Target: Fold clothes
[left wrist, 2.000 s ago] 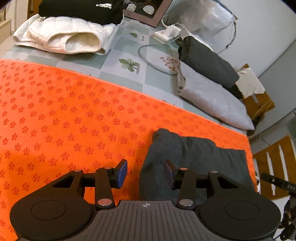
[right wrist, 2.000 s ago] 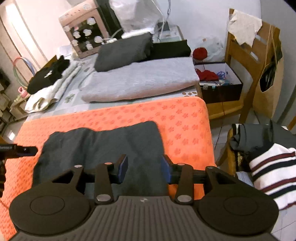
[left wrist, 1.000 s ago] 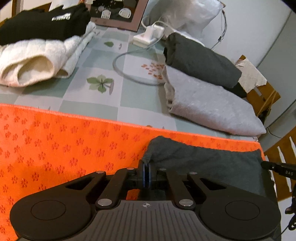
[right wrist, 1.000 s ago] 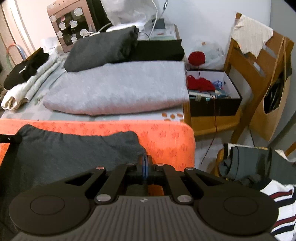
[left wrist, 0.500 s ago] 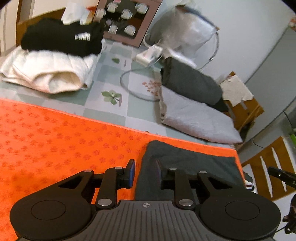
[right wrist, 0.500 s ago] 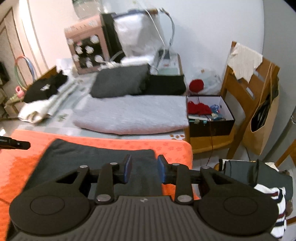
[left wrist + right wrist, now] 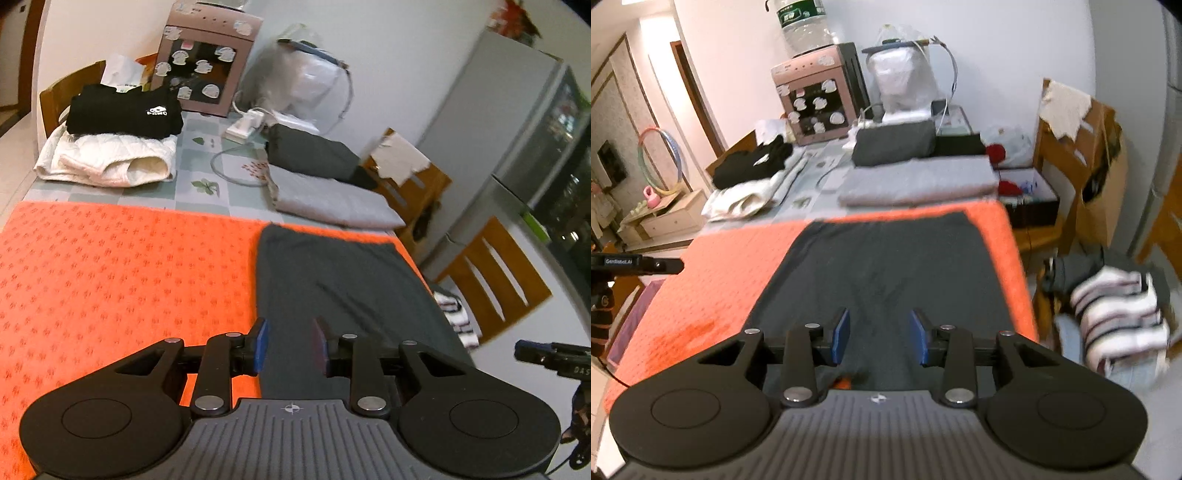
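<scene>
Left gripper [image 7: 287, 344] and right gripper [image 7: 879, 340] both part-open, jaws just been opening, nothing between the pads, held clear above the dark grey garment [image 7: 886, 266]. Garment released and lying flat as a folded rectangle on the right end of the orange mat [image 7: 122, 273], far edge near the mat's far border; looks at least one fold in, probably another fold and stacking left. Already folded and set behind the mat: a grey stack [image 7: 328, 199], a black-on-white stack [image 7: 118, 144]; striped clothes [image 7: 1119, 317] waiting on the chair off to the right.
</scene>
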### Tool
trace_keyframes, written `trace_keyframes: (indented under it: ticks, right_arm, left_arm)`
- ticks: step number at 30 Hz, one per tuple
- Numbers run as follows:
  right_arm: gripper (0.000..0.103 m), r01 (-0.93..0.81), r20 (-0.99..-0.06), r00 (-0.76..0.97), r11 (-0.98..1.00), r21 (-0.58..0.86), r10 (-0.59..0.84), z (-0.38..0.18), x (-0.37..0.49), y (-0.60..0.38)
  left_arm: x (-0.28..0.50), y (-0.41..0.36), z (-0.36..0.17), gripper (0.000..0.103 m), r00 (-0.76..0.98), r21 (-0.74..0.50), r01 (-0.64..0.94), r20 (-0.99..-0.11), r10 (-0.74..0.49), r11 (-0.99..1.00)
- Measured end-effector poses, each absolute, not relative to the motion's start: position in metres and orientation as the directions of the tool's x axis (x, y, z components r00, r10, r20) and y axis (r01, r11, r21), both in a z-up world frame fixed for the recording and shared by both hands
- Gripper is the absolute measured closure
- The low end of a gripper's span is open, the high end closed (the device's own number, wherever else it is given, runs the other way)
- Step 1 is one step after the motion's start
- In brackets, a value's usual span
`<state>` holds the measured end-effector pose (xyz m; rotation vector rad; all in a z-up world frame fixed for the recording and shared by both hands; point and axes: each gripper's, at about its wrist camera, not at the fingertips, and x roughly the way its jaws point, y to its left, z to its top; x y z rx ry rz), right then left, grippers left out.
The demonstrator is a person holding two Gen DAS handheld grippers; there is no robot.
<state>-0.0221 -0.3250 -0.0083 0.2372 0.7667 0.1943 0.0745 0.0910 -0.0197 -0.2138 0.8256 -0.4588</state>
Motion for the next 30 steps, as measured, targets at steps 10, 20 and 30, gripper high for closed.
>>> trace_keyframes:
  ticks: [10, 20, 30]
  right_arm:
    - [0.062, -0.075, -0.683, 0.667, 0.939, 0.335, 0.297, -0.05, -0.157, -0.247]
    - [0.062, -0.114, -0.746, 0.589, 0.946, 0.304, 0.311, -0.117, -0.179, -0.18]
    - [0.099, -0.158, -0.756, 0.542, 0.929, 0.336, 0.366, -0.105, -0.17, -0.182]
  left_arm:
    - [-0.028, 0.114, -0.035, 0.07, 0.576, -0.315, 0.392, -0.648, -0.498, 0.864]
    - [-0.107, 0.139, -0.063, 0.063, 0.57, -0.289, 0.414, -0.657, -0.493, 0.863]
    - [-0.152, 0.134, -0.097, 0.061, 0.523, -0.304, 0.413, -0.692, -0.497, 0.858]
